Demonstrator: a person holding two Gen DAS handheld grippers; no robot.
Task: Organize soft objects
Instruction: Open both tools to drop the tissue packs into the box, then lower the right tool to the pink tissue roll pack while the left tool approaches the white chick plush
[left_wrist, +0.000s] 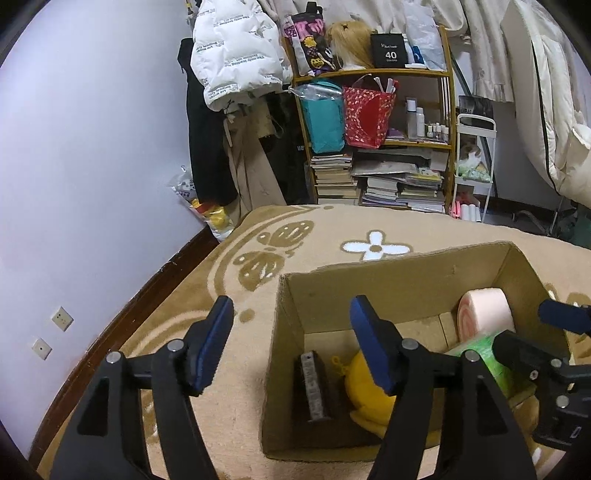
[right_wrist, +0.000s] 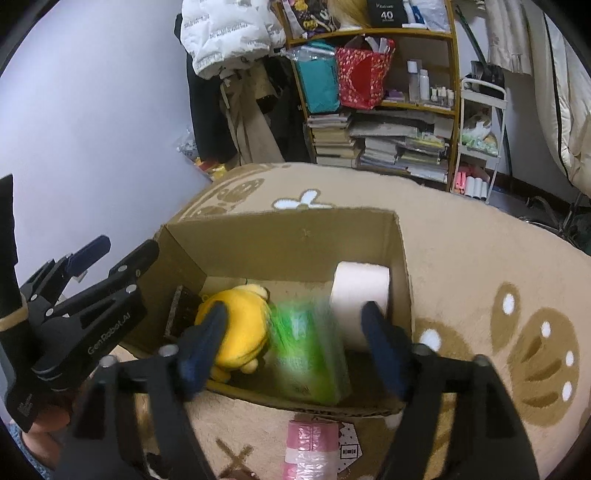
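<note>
An open cardboard box (left_wrist: 388, 291) (right_wrist: 295, 243) stands on the beige carpet. Inside lie a yellow plush toy (left_wrist: 358, 391) (right_wrist: 243, 321), a green soft pack (left_wrist: 496, 373) (right_wrist: 310, 354) that looks blurred, a pale pink roll (left_wrist: 484, 314) (right_wrist: 360, 288) and a dark flat block (left_wrist: 314, 387) (right_wrist: 181, 310). My right gripper (right_wrist: 295, 314) (left_wrist: 554, 332) hangs open over the box, with the green pack below its spread fingers and not pressed by the pads. My left gripper (left_wrist: 291, 339) (right_wrist: 110, 266) is open astride the box's left wall, holding nothing.
A pink wrapped pack (right_wrist: 314, 443) lies on the carpet (left_wrist: 332, 229) just in front of the box. Behind the carpet stand a crowded wooden shelf (left_wrist: 376, 74) with books and bags, hanging coats (left_wrist: 236, 55) and a white cart (left_wrist: 474, 166). The wall (left_wrist: 92, 147) runs along the left.
</note>
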